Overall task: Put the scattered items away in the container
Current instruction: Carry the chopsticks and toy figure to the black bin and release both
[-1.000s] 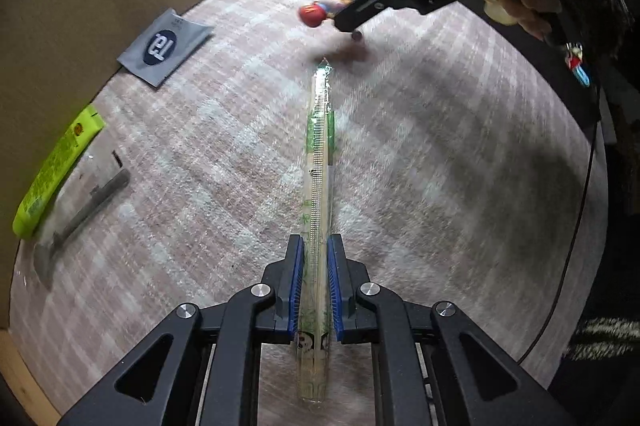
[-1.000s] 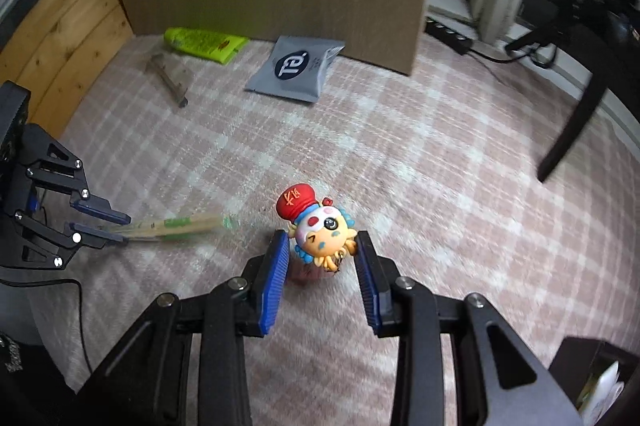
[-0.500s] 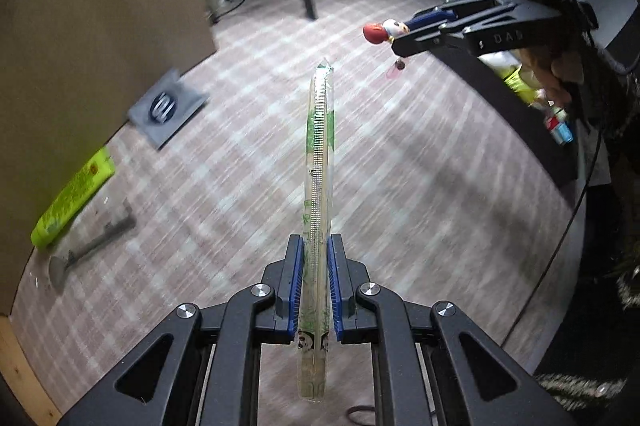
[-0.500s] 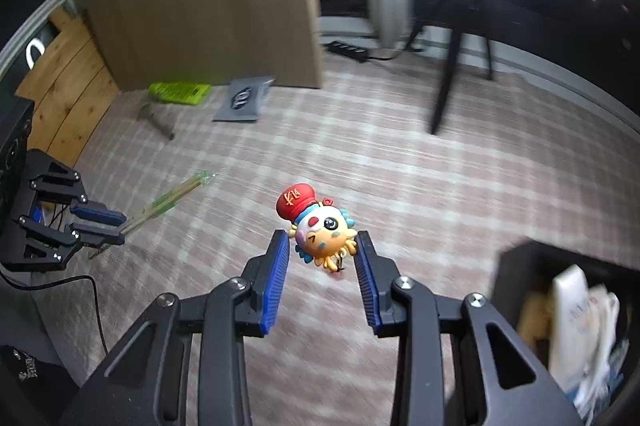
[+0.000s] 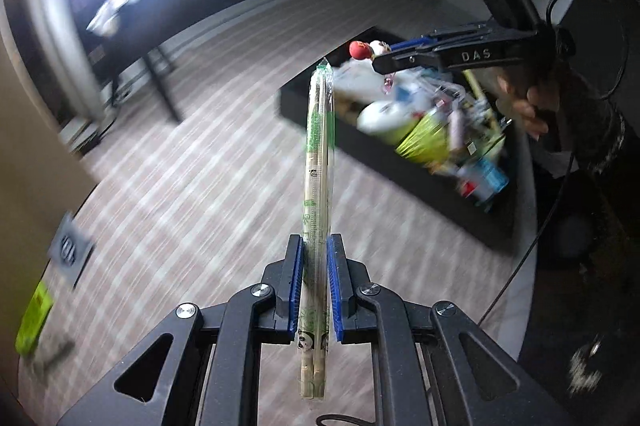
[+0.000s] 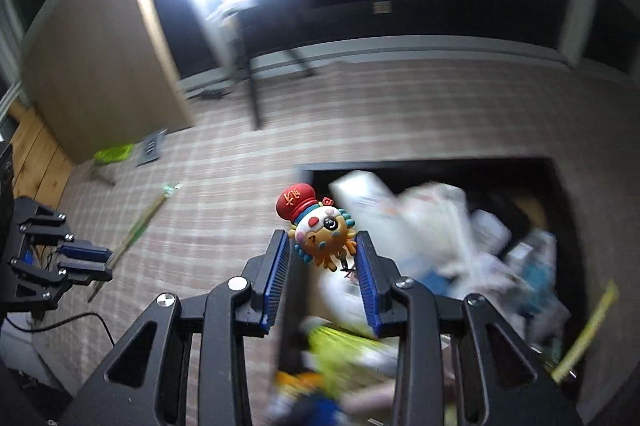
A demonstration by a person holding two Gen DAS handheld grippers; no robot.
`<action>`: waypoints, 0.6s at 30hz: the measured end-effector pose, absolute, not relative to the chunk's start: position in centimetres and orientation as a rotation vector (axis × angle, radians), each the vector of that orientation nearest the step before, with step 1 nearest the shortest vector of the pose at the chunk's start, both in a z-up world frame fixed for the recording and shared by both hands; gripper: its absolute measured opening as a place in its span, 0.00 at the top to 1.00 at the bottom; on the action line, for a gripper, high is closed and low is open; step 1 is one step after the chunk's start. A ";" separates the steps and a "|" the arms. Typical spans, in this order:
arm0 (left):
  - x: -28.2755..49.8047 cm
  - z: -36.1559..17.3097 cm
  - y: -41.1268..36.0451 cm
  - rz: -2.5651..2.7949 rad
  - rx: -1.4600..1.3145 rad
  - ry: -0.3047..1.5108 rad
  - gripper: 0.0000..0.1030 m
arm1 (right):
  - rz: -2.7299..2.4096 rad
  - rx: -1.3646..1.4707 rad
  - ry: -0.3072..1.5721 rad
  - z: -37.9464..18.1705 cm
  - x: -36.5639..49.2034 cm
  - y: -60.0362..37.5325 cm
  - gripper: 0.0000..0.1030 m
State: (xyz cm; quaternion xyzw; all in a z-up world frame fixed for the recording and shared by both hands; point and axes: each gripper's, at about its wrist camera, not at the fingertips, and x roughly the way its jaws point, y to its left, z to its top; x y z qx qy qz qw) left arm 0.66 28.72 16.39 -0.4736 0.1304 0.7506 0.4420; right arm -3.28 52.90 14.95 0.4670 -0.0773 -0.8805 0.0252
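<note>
Right wrist view: my right gripper [image 6: 322, 258] pinches the red-hatted cartoon figurine [image 6: 320, 230] above the full black bin [image 6: 560, 186]. My left gripper [image 5: 314, 290] clamps the wrapped wooden chopsticks [image 5: 318, 162], long axis pointing binward, short of it.

Both hand-held grippers have swung away from the wooden panel. The right hand-held gripper [image 6: 323, 262], carrying the toy figure [image 6: 318, 228], now hangs over the black container [image 6: 560, 178]; the wrapped chopsticks [image 5: 318, 162] now point toward it.
</note>
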 end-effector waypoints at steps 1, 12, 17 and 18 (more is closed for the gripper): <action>0.7 16.7 30.0 1.857 -1.166 0.321 0.89 | -2.749 1.448 -0.263 15.2 -2.5 54.5 0.68; 0.1 18.8 42.8 1.833 -1.110 0.319 0.89 | -2.895 1.519 -0.348 16.2 2.7 65.5 0.68; -0.2 18.8 47.1 1.829 -1.106 0.311 0.89 | -2.890 1.551 -0.359 15.6 4.0 67.7 0.68; -0.2 18.8 47.8 1.828 -1.103 0.310 0.89 | -2.888 1.556 -0.358 15.5 4.1 68.0 0.68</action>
